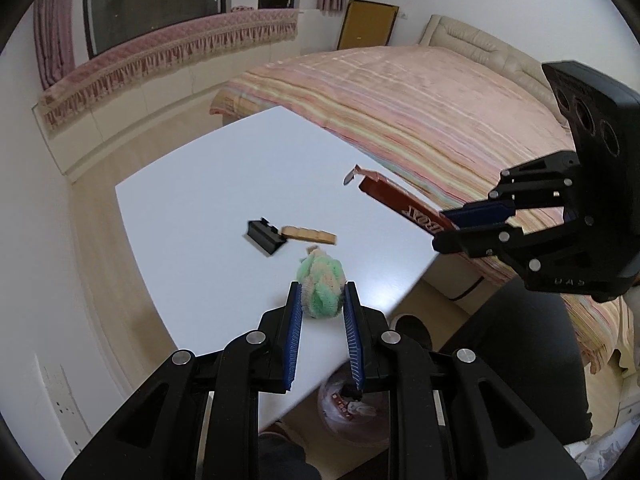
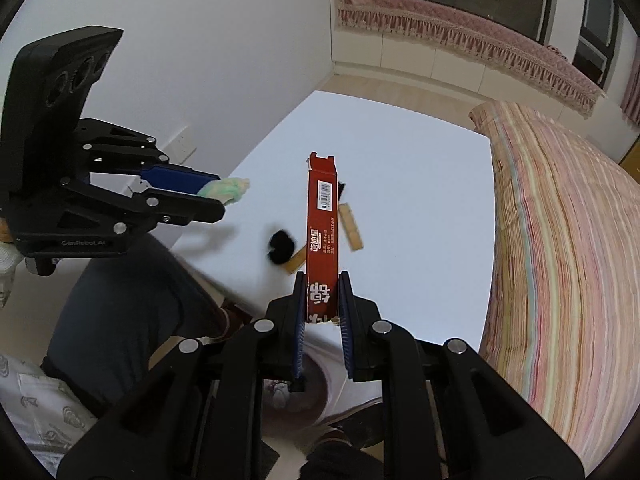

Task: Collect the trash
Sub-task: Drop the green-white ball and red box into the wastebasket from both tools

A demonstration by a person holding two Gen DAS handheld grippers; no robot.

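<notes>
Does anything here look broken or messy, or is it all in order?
The red carton clamped in the right gripper has a torn, ragged flap at its far end. On the white table, a black plastic part and a wooden strip lie scattered at odd angles. Nothing looks spilled.

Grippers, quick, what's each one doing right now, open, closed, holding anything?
Left gripper: closed on the green and peach scrunchie, lifted off the table.
Right gripper: closed on the red carton, held up in the air.

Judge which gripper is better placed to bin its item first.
Left gripper, probably: its sponge ball hangs near the table edge, bin just below; the right gripper's long red box juts over the table.
</notes>
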